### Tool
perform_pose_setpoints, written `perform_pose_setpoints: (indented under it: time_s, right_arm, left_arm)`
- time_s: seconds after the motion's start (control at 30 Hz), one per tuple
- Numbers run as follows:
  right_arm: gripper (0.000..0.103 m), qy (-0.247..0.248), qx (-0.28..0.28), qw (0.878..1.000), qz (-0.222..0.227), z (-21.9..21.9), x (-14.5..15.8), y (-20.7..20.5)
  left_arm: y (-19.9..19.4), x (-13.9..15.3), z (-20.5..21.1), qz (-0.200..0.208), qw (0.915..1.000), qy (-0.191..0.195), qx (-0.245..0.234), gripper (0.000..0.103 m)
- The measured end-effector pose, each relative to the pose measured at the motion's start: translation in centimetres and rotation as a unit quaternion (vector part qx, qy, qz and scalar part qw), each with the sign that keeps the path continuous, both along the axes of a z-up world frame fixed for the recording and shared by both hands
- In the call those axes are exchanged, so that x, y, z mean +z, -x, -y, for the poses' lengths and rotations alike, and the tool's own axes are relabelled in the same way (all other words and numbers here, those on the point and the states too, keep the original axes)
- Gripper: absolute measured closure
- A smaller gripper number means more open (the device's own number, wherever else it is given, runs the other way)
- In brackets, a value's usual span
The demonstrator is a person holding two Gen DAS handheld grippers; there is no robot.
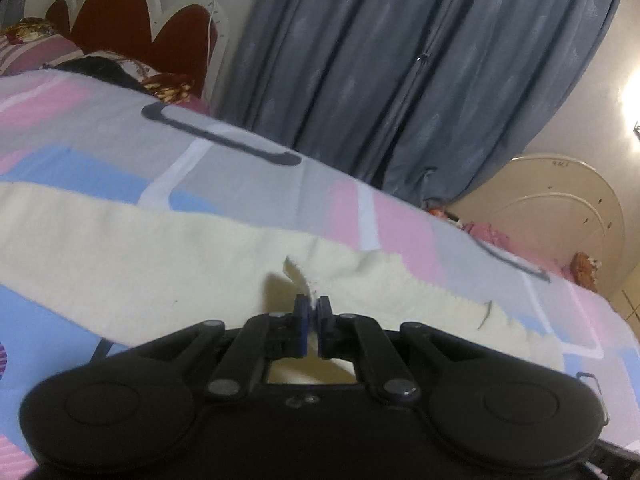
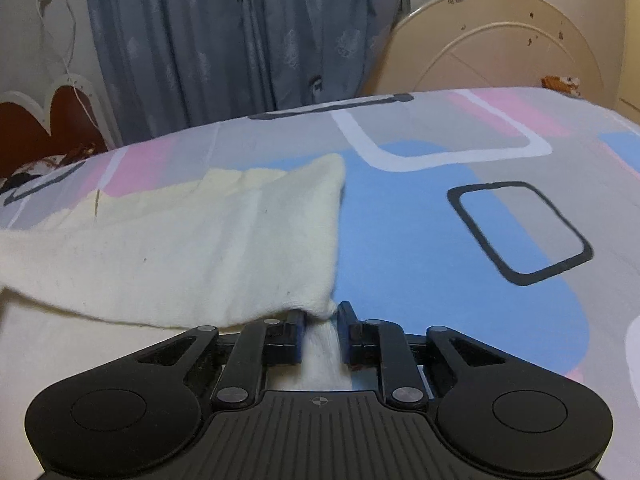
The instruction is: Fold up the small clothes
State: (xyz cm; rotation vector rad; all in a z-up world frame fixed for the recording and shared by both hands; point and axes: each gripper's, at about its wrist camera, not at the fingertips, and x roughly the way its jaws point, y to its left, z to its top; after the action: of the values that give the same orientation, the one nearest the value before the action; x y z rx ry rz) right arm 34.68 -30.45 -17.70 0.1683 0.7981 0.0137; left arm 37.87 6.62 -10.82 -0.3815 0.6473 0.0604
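Cream cloth (image 1: pixel 120 240) pinched at both ends on the patterned bedsheet (image 2: pixel 440 208)
Left gripper (image 1: pixel 314 312) clamps its edge, right gripper (image 2: pixel 322 312) grips a corner; blue curtain (image 1: pixel 380 60) behind the bed, nothing blocking

Your left wrist view sits low and close behind the left gripper (image 1: pixel 314 308), looking forward and slightly down across the bed (image 1: pixel 248 184) toward the curtain (image 1: pixel 400 60), horizon tilted. Your right wrist view looks from just behind the right gripper (image 2: pixel 322 314), likewise angled down and close, more level. Both share the cloth (image 2: pixel 180 240), the bed, the curtain and the headboard (image 1: pixel 132 12).
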Motion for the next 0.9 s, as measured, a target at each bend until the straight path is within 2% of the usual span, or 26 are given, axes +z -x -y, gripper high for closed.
perform_pose_setpoints:
  time_s: [0.17, 0.33, 0.37, 0.4, 0.47, 0.57, 0.6, 0.73, 0.83, 0.9]
  right_arm:
    - [0.087, -0.024, -0.009, 1.0, -0.008, 0.8, 0.2, -0.5]
    - [0.088, -0.017, -0.004, 1.0, 0.004, 0.2, 0.2, -0.1]
    - [0.094, -0.018, -0.018, 1.0, 0.003, 0.6, 0.1, -0.1]
    - [0.095, -0.033, -0.031, 0.999, -0.002, 1.3, -0.2, -0.1]
    - [0.095, -0.056, -0.045, 0.997, -0.008, 2.1, -0.5, 0.0]
    - [0.095, -0.047, -0.037, 0.998, -0.011, 2.0, -0.2, 0.4]
    - [0.095, -0.048, -0.031, 0.998, -0.017, 2.1, -0.1, 0.4]
    - [0.094, -0.068, -0.023, 0.997, -0.021, 3.1, 1.5, 1.4]
    - [0.09, -0.071, -0.022, 0.997, 0.006, 3.7, 2.9, 1.7]
    - [0.082, -0.08, -0.024, 0.996, 0.008, 4.0, 3.0, 0.4]
  left_arm:
    - [0.3, 0.0, -1.6, 0.002, 0.9997, 0.0, 0.026, 0.1]
    - [0.7, -2.2, -1.7, -0.024, 0.9993, -0.022, 0.02, 0.1]
    - [0.6, -2.7, -1.7, -0.033, 0.999, -0.021, 0.021, 0.1]
    - [0.6, -3.0, -1.7, -0.037, 0.9989, -0.021, 0.021, 0.1]
    - [0.6, -3.2, -1.5, -0.04, 0.9986, -0.032, 0.016, 0.1]
    - [0.5, -3.1, -1.5, -0.047, 0.998, -0.04, 0.011, 0.099]
    - [0.4, -2.9, -1.5, -0.053, 0.9976, -0.044, 0.008, 0.097]
    - [1.7, -1.1, -1.3, -0.033, 0.9964, -0.077, 0.015, 0.066]
    - [2.2, -0.1, -1.0, -0.019, 0.9968, -0.077, 0.009, 0.057]
    - [1.9, 0.4, -0.2, -0.014, 0.9972, -0.074, -0.007, 0.052]
